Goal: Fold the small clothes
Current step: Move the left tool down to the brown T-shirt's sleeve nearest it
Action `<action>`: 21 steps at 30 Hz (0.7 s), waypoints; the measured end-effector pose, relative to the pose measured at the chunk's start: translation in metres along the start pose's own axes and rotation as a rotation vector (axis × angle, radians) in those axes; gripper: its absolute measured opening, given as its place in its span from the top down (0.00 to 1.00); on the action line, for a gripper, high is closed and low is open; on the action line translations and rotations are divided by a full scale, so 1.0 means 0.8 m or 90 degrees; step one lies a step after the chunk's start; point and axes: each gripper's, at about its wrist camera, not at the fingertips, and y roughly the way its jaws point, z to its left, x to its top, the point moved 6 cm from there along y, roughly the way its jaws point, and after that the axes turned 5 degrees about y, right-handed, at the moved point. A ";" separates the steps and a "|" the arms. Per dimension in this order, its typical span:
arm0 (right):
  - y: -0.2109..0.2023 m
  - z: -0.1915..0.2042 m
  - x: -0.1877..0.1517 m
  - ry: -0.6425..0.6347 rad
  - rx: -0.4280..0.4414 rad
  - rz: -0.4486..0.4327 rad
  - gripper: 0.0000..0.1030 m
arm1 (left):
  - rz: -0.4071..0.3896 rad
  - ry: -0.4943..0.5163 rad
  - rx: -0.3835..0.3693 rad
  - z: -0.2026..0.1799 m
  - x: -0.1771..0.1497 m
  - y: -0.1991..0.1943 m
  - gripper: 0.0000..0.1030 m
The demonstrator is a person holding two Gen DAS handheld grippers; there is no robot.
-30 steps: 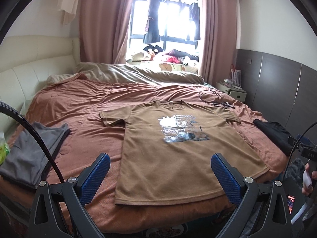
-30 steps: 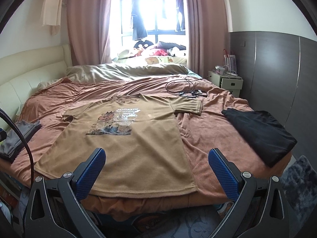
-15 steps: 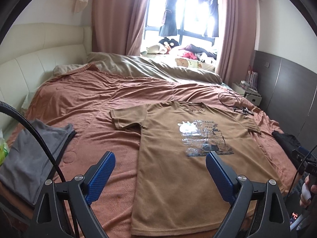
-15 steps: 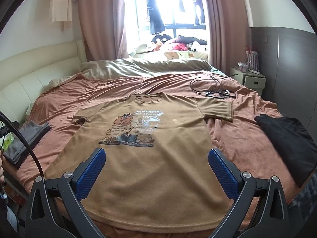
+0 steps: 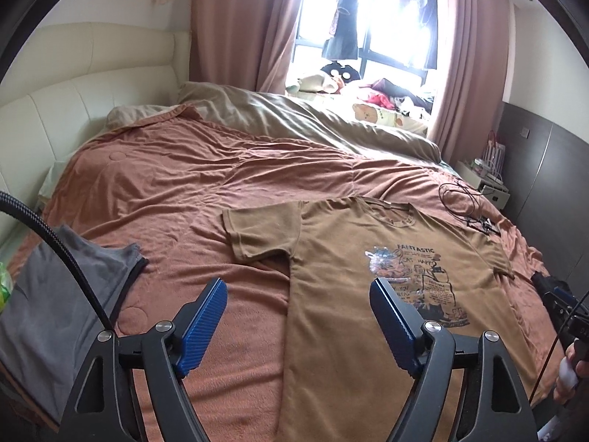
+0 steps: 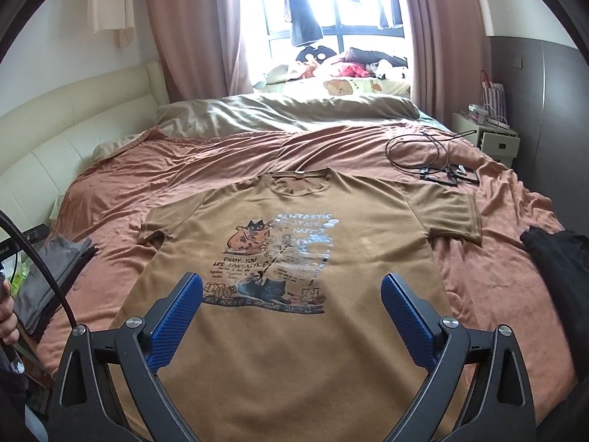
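In the left wrist view, your left gripper (image 5: 296, 316) points forward and down over the near part of the bed. Its jaws have just been closing a little, but they are wide apart and nothing is between them. The brown T-shirt (image 5: 353, 294) lies flat with the print up; its left side edge runs just ahead, between the two fingers, and its sleeve is further ahead. Compared with one second ago, the shirt is larger and nearer in the picture and sits more to the right. To the left of the tool lies a folded grey garment (image 5: 51, 324) on the rust-coloured bedspread (image 5: 184, 199).

In the right wrist view, your right gripper (image 6: 291, 316) hovers over the lower middle of the shirt, pointing down at a slant. Its jaws have just been closing slightly, are wide apart and hold nothing. The shirt's print is straight ahead, closer than earlier. To the right lies a black garment (image 6: 552, 258); ahead and right is a coiled cable (image 6: 423, 158). Beyond are a beige duvet (image 6: 287, 110), curtains (image 6: 191, 29) and a bright window (image 6: 331, 0).
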 end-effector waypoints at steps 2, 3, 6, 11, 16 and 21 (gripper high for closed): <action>0.015 0.008 0.010 0.002 0.009 0.009 0.08 | 0.003 -0.004 0.002 0.009 0.008 0.011 0.23; 0.024 0.013 0.015 0.002 0.014 0.014 0.09 | 0.003 -0.006 0.002 0.013 0.013 0.017 0.23; 0.050 0.023 0.028 0.002 0.016 0.026 0.11 | 0.008 -0.011 0.005 0.027 0.023 0.036 0.23; 0.097 0.040 0.045 0.013 0.032 0.051 0.19 | 0.030 -0.030 0.009 0.054 0.034 0.076 0.26; 0.146 0.057 0.058 0.006 0.032 0.076 0.32 | 0.046 -0.049 0.015 0.082 0.041 0.117 0.28; 0.195 0.080 0.071 0.006 0.049 0.096 0.40 | 0.072 -0.070 0.014 0.109 0.046 0.167 0.28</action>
